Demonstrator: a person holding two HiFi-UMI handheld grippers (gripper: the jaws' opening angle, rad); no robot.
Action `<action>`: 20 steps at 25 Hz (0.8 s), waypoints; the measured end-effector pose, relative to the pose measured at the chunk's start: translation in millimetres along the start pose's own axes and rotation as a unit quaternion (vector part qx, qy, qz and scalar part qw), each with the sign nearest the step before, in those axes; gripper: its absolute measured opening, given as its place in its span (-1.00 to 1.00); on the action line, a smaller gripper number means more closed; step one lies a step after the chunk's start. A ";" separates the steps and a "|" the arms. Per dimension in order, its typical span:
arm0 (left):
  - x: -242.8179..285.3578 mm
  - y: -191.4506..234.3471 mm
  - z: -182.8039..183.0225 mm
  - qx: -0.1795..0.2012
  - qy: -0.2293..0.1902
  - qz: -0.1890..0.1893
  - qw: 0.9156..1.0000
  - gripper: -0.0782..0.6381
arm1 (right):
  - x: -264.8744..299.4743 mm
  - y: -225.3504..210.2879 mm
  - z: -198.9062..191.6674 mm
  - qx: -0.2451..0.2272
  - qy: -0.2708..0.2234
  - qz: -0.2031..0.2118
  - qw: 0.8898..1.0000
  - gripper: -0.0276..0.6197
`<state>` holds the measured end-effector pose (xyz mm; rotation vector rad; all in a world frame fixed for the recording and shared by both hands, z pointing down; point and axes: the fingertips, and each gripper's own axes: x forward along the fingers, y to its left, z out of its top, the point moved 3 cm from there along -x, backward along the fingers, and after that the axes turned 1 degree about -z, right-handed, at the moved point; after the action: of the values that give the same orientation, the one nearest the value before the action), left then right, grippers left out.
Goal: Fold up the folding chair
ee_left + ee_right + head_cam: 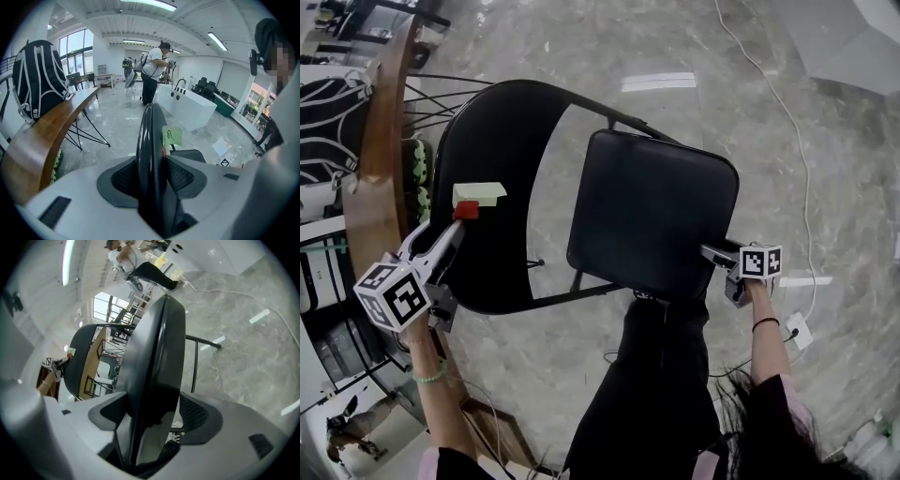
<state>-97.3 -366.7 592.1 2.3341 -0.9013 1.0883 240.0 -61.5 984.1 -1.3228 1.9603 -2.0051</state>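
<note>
The black folding chair stands unfolded on the marble floor, with its curved backrest (487, 159) at the left and its padded seat (652, 216) in the middle. My left gripper (461, 217) is shut on the backrest's top edge (150, 140), both pads against it, beside a green sticky note (480, 193) (172, 136). My right gripper (714, 253) (154, 420) straddles the seat's front edge (157, 348). The seat lies against one pad while a gap shows at the other, so this gripper is open.
A curved wooden counter (380, 169) with a black-and-white backpack (328, 122) (37, 79) runs close behind the backrest. A white cable (797, 141) trails across the floor at the right. The holder's black-clad legs (661, 375) stand right in front of the seat. A white bathtub (187, 105) stands farther off.
</note>
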 end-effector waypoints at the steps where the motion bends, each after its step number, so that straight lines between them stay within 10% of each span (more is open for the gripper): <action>1: 0.9 -0.2 0.0 0.001 -0.002 0.000 1.000 -0.29 | 1.3 -0.4 0.6 0.014 0.001 0.013 1.000 0.12; 20: -18.4 -27.5 21.1 0.004 0.002 -0.052 0.999 -0.36 | -9.8 37.2 -18.0 0.041 -0.024 -0.018 0.999 0.11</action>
<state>-76.0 -352.9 562.2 2.3562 -0.7658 1.0544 216.8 -49.0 950.8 -1.3837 1.8268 -2.0248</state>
